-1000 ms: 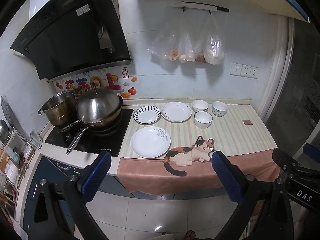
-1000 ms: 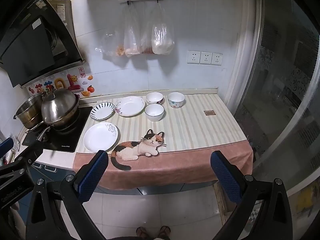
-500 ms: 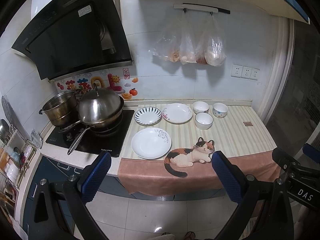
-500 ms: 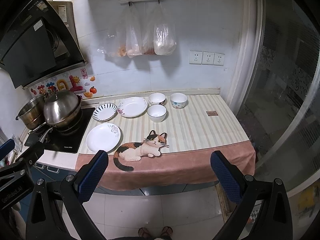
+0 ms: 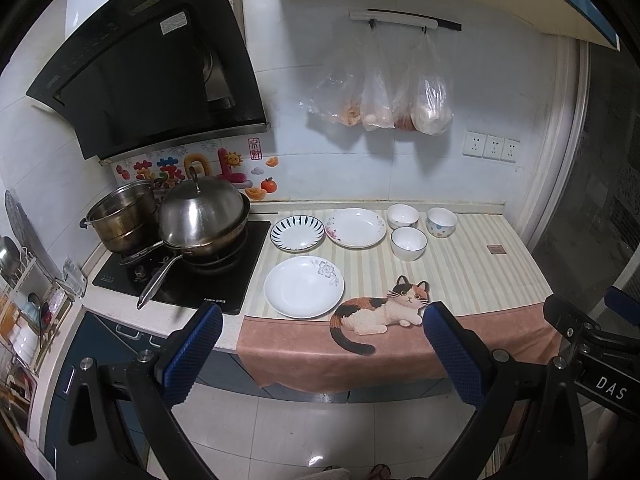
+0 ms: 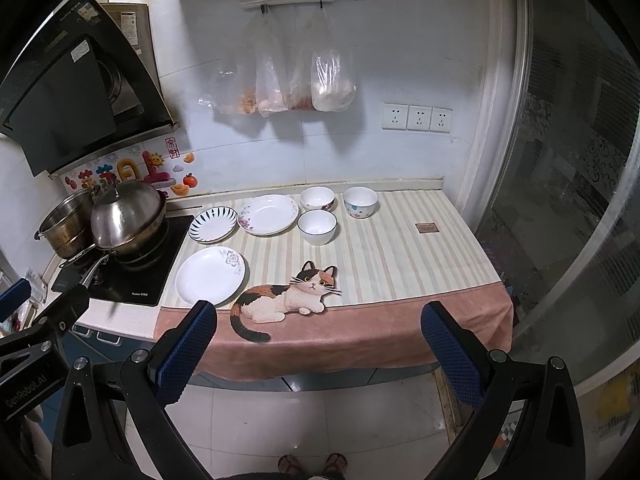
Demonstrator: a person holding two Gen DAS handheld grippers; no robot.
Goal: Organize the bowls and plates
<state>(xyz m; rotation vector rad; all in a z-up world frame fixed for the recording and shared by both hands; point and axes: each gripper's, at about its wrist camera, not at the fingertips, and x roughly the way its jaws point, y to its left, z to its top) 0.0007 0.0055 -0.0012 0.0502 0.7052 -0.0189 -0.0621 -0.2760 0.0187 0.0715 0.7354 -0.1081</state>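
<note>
On the striped counter mat stand a white plate with a grey flower (image 5: 303, 287) (image 6: 210, 275) at the front, a blue-striped plate (image 5: 297, 232) (image 6: 213, 224) and a floral deep plate (image 5: 355, 227) (image 6: 268, 214) behind it. Three bowls stand to their right: a plain white bowl (image 5: 408, 243) (image 6: 317, 227), a flowered bowl (image 5: 402, 216) (image 6: 317, 198) and a spotted bowl (image 5: 441, 222) (image 6: 360, 202). My left gripper (image 5: 322, 312) and right gripper (image 6: 320, 312) are both open and empty, held in front of the counter edge, well short of the dishes.
A lidded wok (image 5: 202, 216) and a steel pot (image 5: 122, 216) sit on the black cooktop (image 5: 180, 276) at the left. A cat-shaped mat (image 5: 380, 310) lies at the counter front. Plastic bags (image 5: 384, 96) hang on the wall. A glass door (image 6: 580, 200) stands at the right.
Both grippers have moved slightly closer to the counter and a little higher. Nothing on the counter has moved.
</note>
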